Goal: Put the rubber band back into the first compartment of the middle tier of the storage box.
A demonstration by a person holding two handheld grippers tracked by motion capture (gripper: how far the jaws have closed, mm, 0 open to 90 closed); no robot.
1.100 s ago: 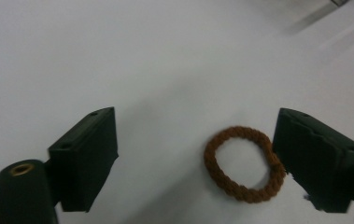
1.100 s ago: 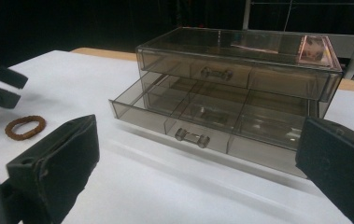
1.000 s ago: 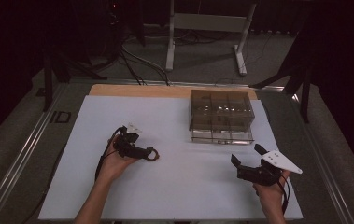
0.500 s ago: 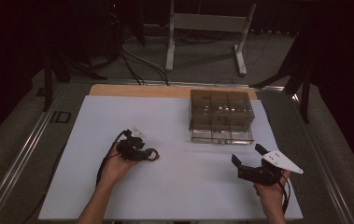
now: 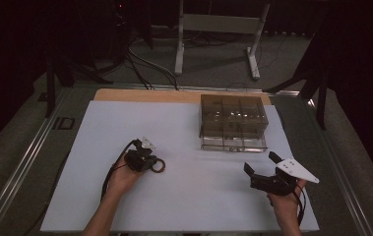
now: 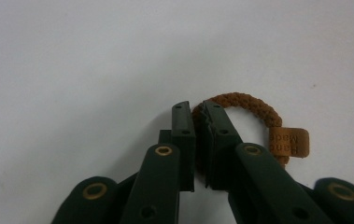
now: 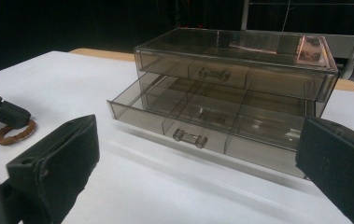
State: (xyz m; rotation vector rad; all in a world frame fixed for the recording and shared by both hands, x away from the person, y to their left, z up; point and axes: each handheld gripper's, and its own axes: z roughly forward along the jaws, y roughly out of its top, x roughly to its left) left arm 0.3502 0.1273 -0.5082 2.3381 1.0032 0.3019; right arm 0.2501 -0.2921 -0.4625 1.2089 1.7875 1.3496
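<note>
Lifting the brown braided ring [image 6: 254, 105] cleanly calls for a straight rise off the white tabletop [image 5: 184, 128] — any twist could let the thin cord slip out. The left gripper [image 6: 198, 112] has just been closing, and its jaws are now pinched on the ring's near side. The right gripper [image 5: 265, 164] waits with jaws spread wide and empty, facing the clear drawer box [image 7: 230, 98] — lower drawer pulled out.

Small brown braided cord ring [image 6: 254, 105] with a tan "Hand Made" tag, lying flat on the white table, one side of its loop pinched between the closed jaws of the left gripper [image 6: 198, 114], tag at the ring's 4 o'clock
</note>
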